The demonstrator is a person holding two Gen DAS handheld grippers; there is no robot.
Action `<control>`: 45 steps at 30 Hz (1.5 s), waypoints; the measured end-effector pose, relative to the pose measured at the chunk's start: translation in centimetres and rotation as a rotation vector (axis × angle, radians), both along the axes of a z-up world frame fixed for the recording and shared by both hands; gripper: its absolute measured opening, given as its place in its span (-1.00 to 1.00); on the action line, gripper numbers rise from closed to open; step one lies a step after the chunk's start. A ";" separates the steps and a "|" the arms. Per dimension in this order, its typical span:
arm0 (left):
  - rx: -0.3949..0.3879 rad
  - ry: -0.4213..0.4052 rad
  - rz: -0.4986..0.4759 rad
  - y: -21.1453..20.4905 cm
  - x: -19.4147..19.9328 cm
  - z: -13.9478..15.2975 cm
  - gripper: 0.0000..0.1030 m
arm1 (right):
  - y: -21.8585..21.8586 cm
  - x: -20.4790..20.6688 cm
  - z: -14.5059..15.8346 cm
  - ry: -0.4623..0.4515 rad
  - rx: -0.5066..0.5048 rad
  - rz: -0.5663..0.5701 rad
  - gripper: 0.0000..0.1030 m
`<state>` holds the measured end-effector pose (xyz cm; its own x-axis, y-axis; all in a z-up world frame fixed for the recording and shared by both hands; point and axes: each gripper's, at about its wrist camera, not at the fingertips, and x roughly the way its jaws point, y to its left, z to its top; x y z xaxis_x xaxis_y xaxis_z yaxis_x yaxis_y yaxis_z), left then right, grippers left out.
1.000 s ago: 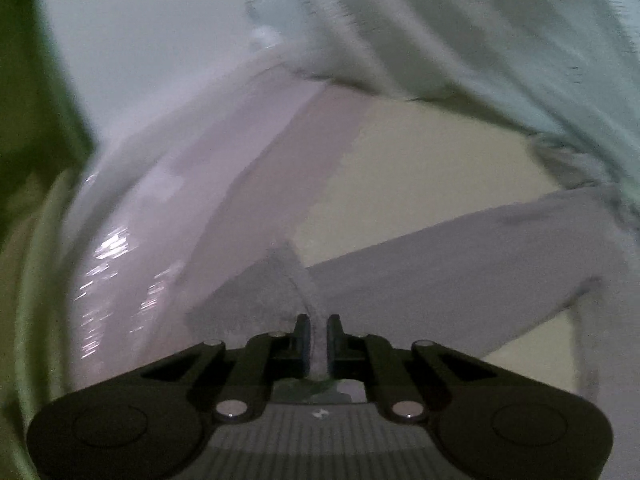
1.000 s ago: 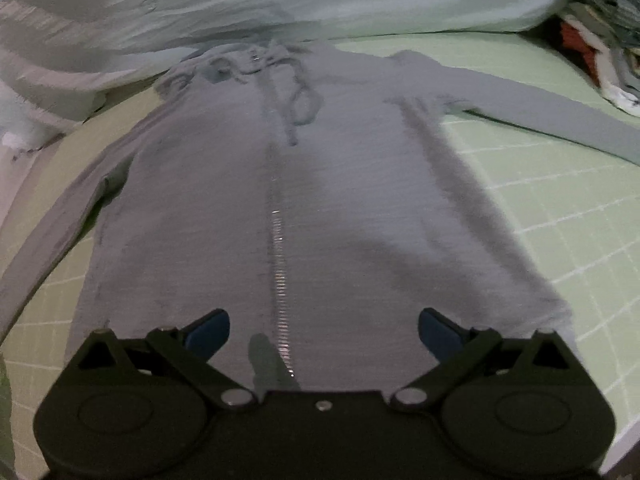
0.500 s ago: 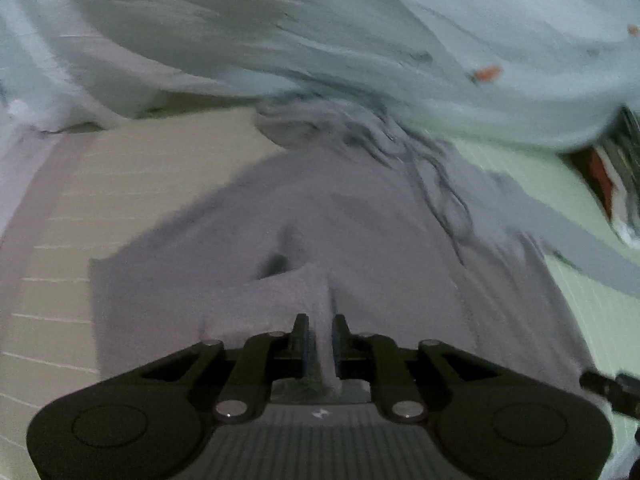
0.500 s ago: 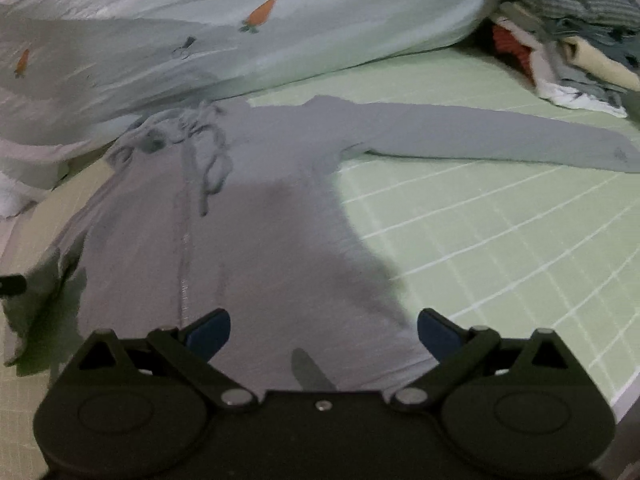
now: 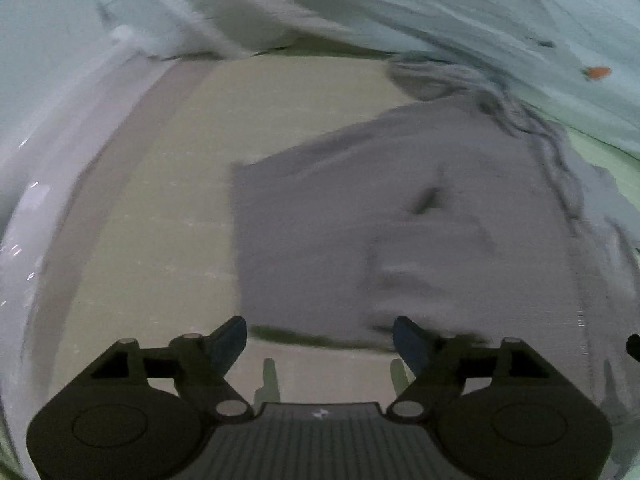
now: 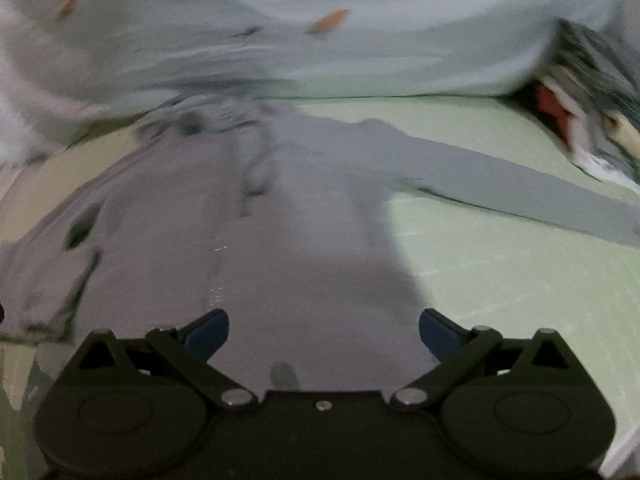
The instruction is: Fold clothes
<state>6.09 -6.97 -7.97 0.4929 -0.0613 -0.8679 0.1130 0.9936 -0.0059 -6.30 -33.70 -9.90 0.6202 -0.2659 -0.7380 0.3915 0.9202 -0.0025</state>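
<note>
Left wrist view: left gripper fingers apart, empty, over grey hoodie on bed; near sleeve apparently folded across body, blurred. Right gripper spread, empty. Risk: far sleeve outstretched; dragging it could undo fold.

Grey zip hoodie flat on green mat, left sleeve folded in, right sleeve outstretched.

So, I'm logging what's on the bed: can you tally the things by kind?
Grey hoodie: 1
Carrot-print duvet: 1
Pile of clothes: 1
Open grippers, left and right: 2
Total: 5
</note>
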 end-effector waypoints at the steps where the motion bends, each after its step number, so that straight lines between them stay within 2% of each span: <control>1: 0.008 0.003 0.010 1.0 0.0 0.0 0.58 | 1.1 0.6 -0.2 0.005 -0.003 0.024 0.99; 8: 0.053 0.008 -0.004 5.6 0.1 -0.3 0.61 | 9.2 4.0 -1.2 0.014 -0.010 0.164 0.99; 13: 0.073 0.024 -0.032 7.5 0.0 -0.9 0.61 | 13.1 5.3 -2.0 0.006 -0.008 0.213 0.99; 16: 0.077 0.032 -0.045 8.2 -0.2 -1.1 0.61 | 15.0 5.6 -1.5 -0.013 -0.082 0.245 0.98; 19: 0.074 0.031 -0.050 8.6 -0.3 -1.1 0.61 | 16.4 6.3 -1.5 -0.009 -0.137 0.297 0.86; 21: 0.072 0.030 -0.051 8.9 -0.4 -1.1 0.61 | 17.1 6.9 -1.8 0.006 -0.161 0.325 0.71; 25: 0.075 0.025 -0.040 9.0 -0.5 -1.0 0.61 | 17.9 7.3 -2.2 0.015 -0.208 0.363 0.59; 28: 0.077 0.026 -0.026 9.0 -0.4 -1.0 0.61 | 18.1 7.5 -2.4 0.013 -0.221 0.400 0.30; 29: 0.078 0.027 -0.021 8.9 -0.4 -0.9 0.61 | 18.0 7.6 -2.4 0.010 -0.212 0.421 0.13; 32: 0.079 0.025 -0.011 8.6 -0.4 -0.8 0.61 | 17.7 7.7 -2.4 0.001 -0.164 0.489 -0.60; 34: 0.079 0.021 -0.008 8.1 -0.3 -0.6 0.61 | 16.8 7.6 -1.9 -0.042 -0.122 0.470 -0.77; 39: 0.075 0.009 -0.018 5.7 -0.5 -0.2 0.61 | 11.8 5.8 1.8 -0.209 -0.063 0.305 -0.79; 41: 0.072 0.008 -0.025 4.2 -0.8 0.0 0.61 | 8.5 4.5 3.7 -0.276 -0.036 0.201 -0.79; 45: 0.057 0.008 -0.016 1.7 -1.2 0.4 0.61 | -0.2 0.5 6.1 -0.356 -0.022 -0.095 -0.82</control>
<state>4.84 -5.32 -7.60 0.4855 -0.0197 -0.8740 0.1295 0.9903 0.0496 -5.80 -33.95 -3.80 0.8089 -0.3482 -0.4737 0.4552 0.8809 0.1298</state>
